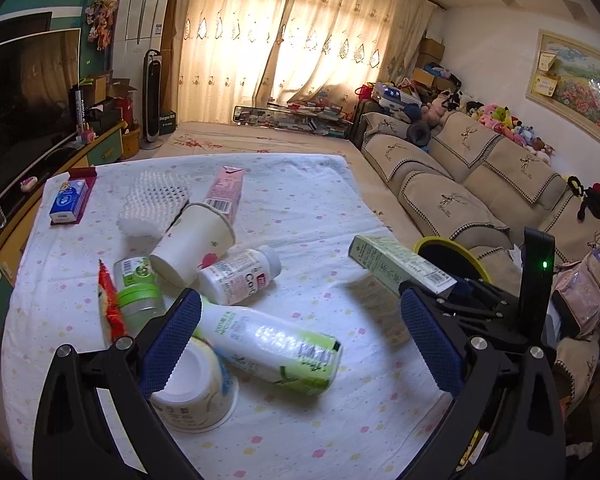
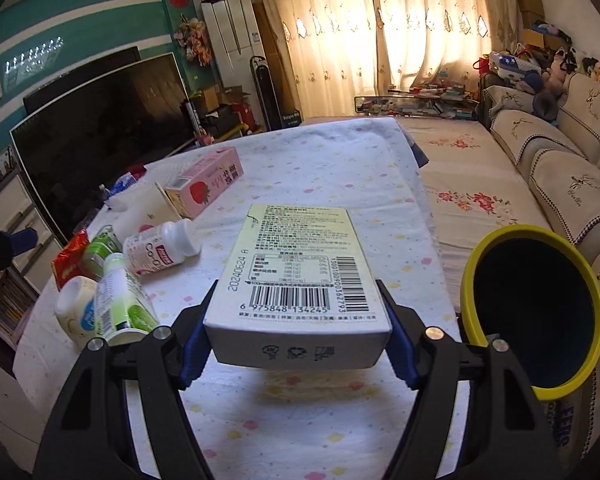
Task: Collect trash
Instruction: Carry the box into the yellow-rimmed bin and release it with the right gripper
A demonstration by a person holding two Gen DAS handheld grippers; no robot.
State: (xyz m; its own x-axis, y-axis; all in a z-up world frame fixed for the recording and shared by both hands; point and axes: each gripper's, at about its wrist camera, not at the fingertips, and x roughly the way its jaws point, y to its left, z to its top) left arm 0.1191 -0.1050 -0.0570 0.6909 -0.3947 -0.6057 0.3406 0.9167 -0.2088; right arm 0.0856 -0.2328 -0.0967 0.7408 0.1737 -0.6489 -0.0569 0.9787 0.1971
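Right gripper (image 2: 296, 344) clamps a pale green carton (image 2: 296, 276) beside the yellow-rimmed bin (image 2: 476, 256); left gripper (image 1: 300, 344), jaws spread wide, hovers over a green-labelled bottle (image 1: 272, 344).

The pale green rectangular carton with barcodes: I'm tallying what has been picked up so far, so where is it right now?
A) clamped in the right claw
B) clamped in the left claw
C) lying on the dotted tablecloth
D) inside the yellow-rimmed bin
A: the pale green rectangular carton sits between the right claw's blue pads, lifted above the dotted tablecloth, beside the yellow-rimmed bin.
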